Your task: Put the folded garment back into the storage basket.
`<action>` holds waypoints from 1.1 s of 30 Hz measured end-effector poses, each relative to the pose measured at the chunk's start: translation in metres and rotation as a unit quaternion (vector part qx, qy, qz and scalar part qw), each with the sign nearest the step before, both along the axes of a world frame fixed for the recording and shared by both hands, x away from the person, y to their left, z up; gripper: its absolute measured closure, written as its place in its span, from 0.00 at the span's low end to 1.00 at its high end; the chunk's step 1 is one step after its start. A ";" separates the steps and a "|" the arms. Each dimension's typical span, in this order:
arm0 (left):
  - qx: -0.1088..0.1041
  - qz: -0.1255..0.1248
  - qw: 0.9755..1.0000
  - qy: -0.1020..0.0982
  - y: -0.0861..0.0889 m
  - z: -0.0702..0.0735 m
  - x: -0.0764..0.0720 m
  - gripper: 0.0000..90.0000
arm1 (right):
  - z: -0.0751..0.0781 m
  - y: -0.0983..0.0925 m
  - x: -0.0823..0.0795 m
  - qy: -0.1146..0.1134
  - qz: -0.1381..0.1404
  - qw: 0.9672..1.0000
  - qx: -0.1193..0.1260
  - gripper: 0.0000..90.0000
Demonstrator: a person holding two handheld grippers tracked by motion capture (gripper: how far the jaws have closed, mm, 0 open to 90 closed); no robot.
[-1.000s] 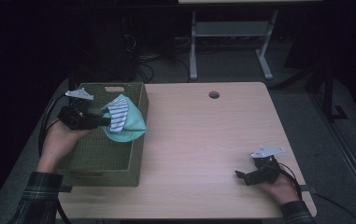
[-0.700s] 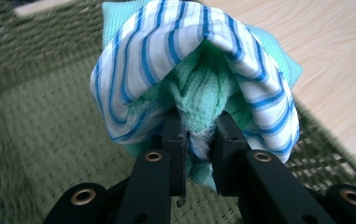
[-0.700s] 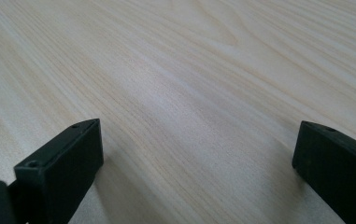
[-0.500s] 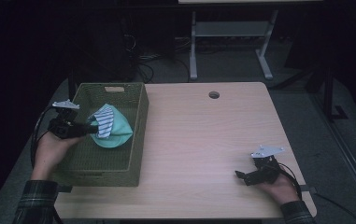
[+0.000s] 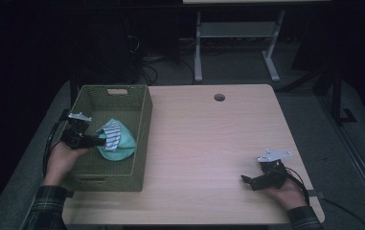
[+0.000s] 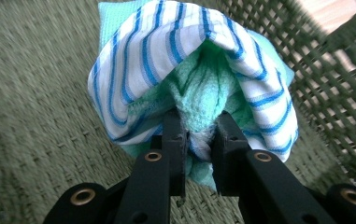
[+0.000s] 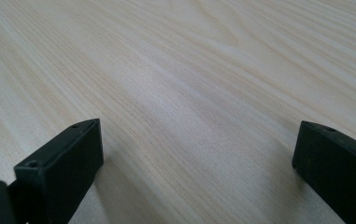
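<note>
The bundled mint-green and blue-striped white cloth hangs inside the olive woven basket, pinched by the left tool; the left gripper view reveals green terry bunched between its jaws. The right tool rests spread wide and empty on the pale wooden table, dark room beyond.

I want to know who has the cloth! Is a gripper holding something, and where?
The left gripper pinches the bunched green and blue-striped white cloths at their gathered folds; the right gripper holds nothing.

From above I overlook the table; my gripper cameras sit close, the left sharing the basket.
</note>
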State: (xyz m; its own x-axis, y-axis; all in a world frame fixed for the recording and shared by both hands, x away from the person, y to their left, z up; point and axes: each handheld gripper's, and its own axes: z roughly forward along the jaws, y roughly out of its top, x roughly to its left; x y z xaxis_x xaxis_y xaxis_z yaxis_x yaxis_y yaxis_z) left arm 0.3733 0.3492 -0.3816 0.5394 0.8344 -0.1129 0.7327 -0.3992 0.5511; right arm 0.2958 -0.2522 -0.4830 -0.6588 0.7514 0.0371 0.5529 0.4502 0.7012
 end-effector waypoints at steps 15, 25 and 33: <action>0.069 -0.014 0.996 0.049 -0.006 -0.024 0.009 0.82 | 0.000 0.000 0.000 0.000 0.000 1.000 0.000 0.02; 0.095 -0.016 0.994 0.056 -0.007 -0.029 0.010 0.72 | 0.000 0.000 0.000 -0.002 0.001 1.000 -0.001 0.02; 0.062 -0.011 0.998 0.028 0.000 -0.012 0.005 0.49 | 0.000 0.000 0.000 -0.002 0.001 1.000 0.000 0.02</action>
State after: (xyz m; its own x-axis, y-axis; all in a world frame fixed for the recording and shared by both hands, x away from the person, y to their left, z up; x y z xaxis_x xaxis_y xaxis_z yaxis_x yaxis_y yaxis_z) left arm 0.3783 0.3491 -0.3938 0.5539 0.8317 -0.0395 0.7510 -0.4785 0.4549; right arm 0.2961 -0.2524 -0.4830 -0.6604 0.7501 0.0339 0.5492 0.4518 0.7030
